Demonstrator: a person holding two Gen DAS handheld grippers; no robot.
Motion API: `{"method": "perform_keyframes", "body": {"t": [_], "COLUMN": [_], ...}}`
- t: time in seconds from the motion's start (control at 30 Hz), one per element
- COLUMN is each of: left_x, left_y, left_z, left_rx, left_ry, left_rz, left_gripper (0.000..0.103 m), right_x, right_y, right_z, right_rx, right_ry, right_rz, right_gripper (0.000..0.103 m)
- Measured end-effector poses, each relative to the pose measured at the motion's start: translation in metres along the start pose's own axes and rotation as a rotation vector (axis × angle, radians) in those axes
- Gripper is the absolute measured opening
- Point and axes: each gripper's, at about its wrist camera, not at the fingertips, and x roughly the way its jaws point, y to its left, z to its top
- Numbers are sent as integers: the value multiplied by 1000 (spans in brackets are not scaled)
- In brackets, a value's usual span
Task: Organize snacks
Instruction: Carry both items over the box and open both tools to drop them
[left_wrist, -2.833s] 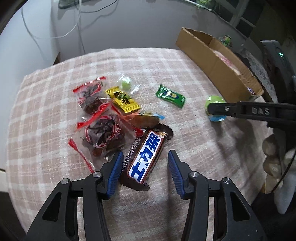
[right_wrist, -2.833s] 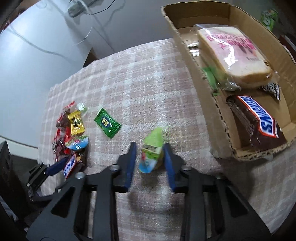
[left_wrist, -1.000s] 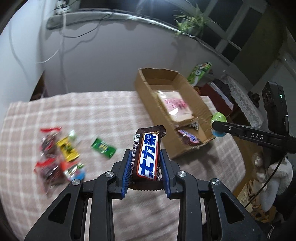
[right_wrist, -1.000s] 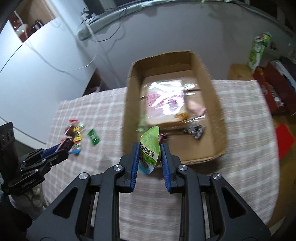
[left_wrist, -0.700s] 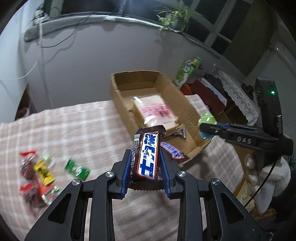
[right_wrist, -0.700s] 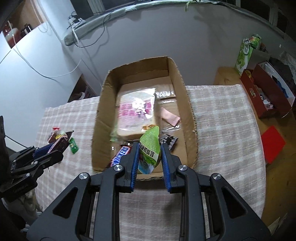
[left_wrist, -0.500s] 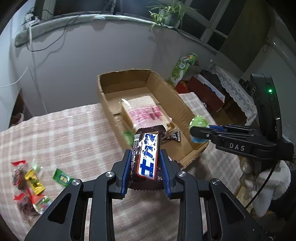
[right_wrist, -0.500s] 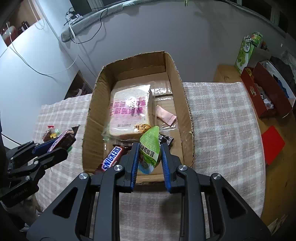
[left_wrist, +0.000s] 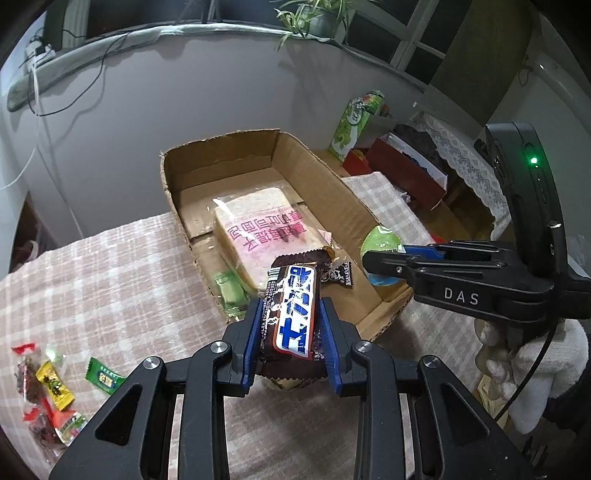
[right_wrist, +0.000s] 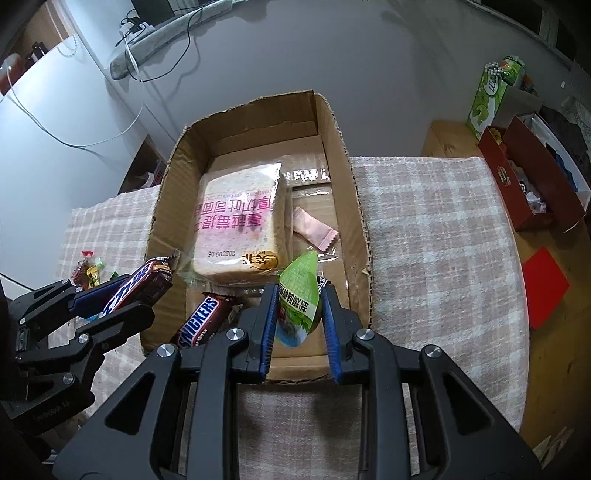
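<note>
Left tongs (left_wrist: 291, 328) clamp a Snickers bar (left_wrist: 293, 310); right tongs (right_wrist: 298, 317) pinch a green jelly cup (right_wrist: 298, 299) above the cardboard box (right_wrist: 354, 192).

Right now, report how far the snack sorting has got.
Done: the box holds bread, a Snickers and small packets. In hand: the left gripper grips a chocolate bar, the right gripper a green jelly cup, both at the box. Left: loose candies on the cloth.

Both grippers, left gripper (left_wrist: 290, 334) and right gripper (right_wrist: 298, 321), are built of black plastic, blue-padded fingers (left_wrist: 251, 343) and silver screws; "DAS" is printed in white on the right one.
</note>
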Motion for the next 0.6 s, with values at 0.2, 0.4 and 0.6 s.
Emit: {"method": "perform_keyframes", "body": {"t": [0.2,0.4,0.6], "left_x": [1,-4,-16], "left_y": [5,12,24], "left_z": [2,0,-6], "left_rx": [-34,-52,-87], "left_ry": [7,-2,-15], "left_rz": [-8,-4,4], "left_gripper": [33,33,33], "right_x": [-2,-7,-11], "right_y": [2,7,17], "right_z": [3,5,5], "right_rx": [-14,-33,-49], "right_ry": [-15,-24,-30], "right_rz": [-27,-31,-15], "right_gripper": [53,53,54]}}
